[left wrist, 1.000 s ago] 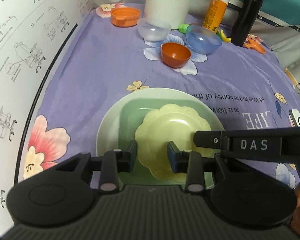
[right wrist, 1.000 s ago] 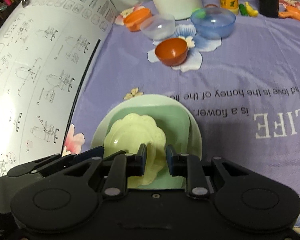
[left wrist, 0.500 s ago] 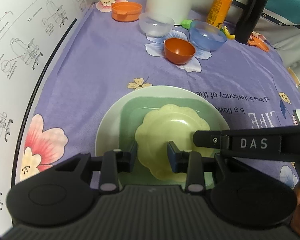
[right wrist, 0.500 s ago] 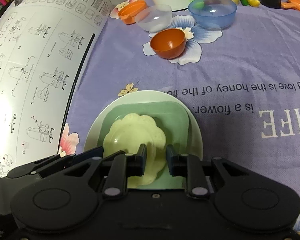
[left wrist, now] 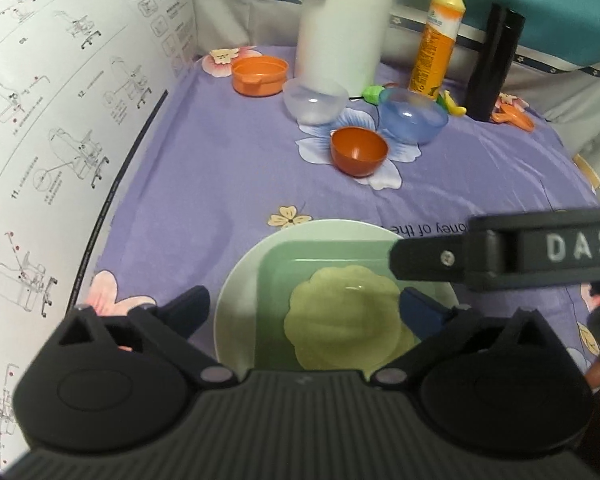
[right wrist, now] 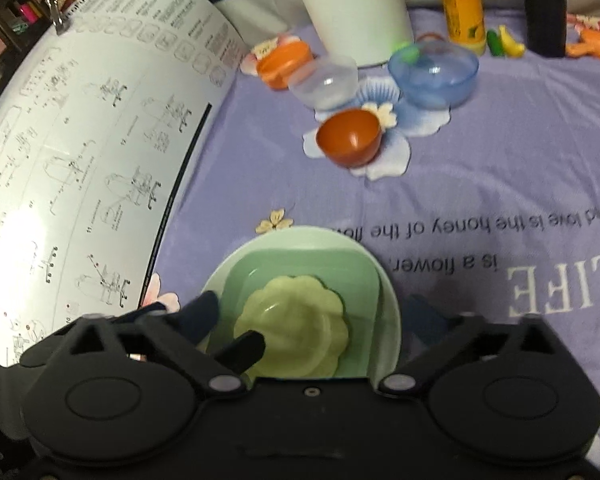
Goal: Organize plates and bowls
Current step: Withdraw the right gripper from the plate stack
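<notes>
A second before, both grippers had their blue-padded fingers drawn close together over the stack of plates; now both sets of jaws had spread wide and gripped nothing. The left gripper [left wrist: 306,308] had also pulled back and tilted up, so the tall white cylinder [left wrist: 342,20] and the orange plastic bottle with the yellow cap [left wrist: 440,40] at the far edge showed in full.

The stack itself had not moved on the purple flowered tablecloth [left wrist: 220,160]. The round pale green plate [left wrist: 236,304] lay at the bottom, the square mint-green plate [left wrist: 284,264] sat inside it, and the small pale yellow scalloped dish [left wrist: 340,316] rested on top, toward the near side of the square one.

The left gripper hovered low over the near edge of the stack, its fingers [left wrist: 188,308] standing on either side of the plates, the left one outside the round rim. The right gripper [right wrist: 312,316] hung just beside it, angled in from the right, so its black arm crossed the left wrist view over the plate's right side. In the right wrist view one left finger lay over the yellow dish; whether it touched could not be told.

Farther off, untouched, sat the red-orange hemispherical bowl [left wrist: 358,152], the clear plastic bowl [left wrist: 314,100], the translucent blue bowl [left wrist: 414,118] and the shallow orange dish [left wrist: 260,76]. The white instruction sheet with line drawings [left wrist: 60,120] curved along the left.
</notes>
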The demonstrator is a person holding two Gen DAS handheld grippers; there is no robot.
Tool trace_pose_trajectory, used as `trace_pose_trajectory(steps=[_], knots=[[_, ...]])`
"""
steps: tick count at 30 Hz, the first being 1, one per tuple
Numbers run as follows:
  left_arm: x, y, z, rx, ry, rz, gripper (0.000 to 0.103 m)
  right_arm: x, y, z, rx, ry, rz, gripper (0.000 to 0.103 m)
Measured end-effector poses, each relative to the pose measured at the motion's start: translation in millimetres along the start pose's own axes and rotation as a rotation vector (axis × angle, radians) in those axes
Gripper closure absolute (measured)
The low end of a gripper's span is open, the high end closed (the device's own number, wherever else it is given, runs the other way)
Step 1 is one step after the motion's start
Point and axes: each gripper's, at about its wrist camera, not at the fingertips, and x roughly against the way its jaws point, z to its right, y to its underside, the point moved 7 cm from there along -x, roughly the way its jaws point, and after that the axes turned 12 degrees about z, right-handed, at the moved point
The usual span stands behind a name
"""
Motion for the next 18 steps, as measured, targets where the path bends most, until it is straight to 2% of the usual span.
trace_pose_trajectory(steps=[5,18], knots=[[-3,1,0,0.037,0.002,-0.029,0.000,6,2,1,0.007,-0.002,-0.006,0.000],[-3,-1,14,0.011,-0.001,-0.041,0.000,18,3,21,-0.054,0.027,0.020,0.000]])
